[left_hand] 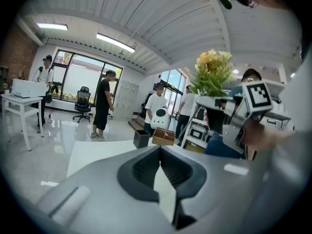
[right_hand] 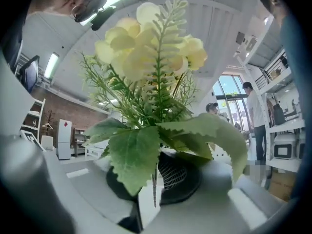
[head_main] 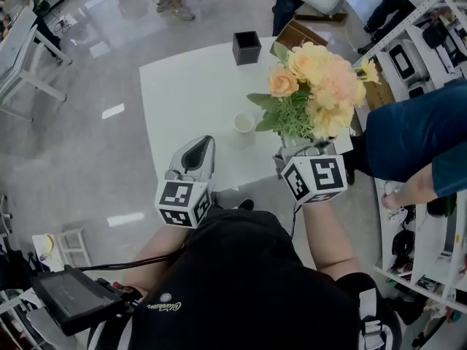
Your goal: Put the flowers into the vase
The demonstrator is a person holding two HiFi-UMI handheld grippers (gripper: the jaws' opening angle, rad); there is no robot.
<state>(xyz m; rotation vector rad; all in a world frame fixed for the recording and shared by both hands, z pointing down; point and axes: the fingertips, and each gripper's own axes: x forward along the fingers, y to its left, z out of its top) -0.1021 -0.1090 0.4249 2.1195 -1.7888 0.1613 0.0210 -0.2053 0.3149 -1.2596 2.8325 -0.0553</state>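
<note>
A bunch of peach and yellow artificial flowers (head_main: 319, 86) with green leaves stands upright in my right gripper (head_main: 303, 146), which is shut on the stem over the table's right edge. In the right gripper view the stem (right_hand: 154, 182) runs down between the jaws and the leaves fill the picture. The vase (head_main: 246, 47), a black square box, stands at the far edge of the white table (head_main: 190, 93), apart from the flowers; it also shows in the left gripper view (left_hand: 141, 138). My left gripper (head_main: 198, 149) hangs over the table's near edge, shut, with nothing in it.
A small white cup (head_main: 244, 122) sits on the table between the grippers and the vase. A cardboard box (head_main: 298, 35) lies just past the far right corner. A person's blue-clad leg (head_main: 408, 137) and shelving stand close at the right. More people stand beyond the table.
</note>
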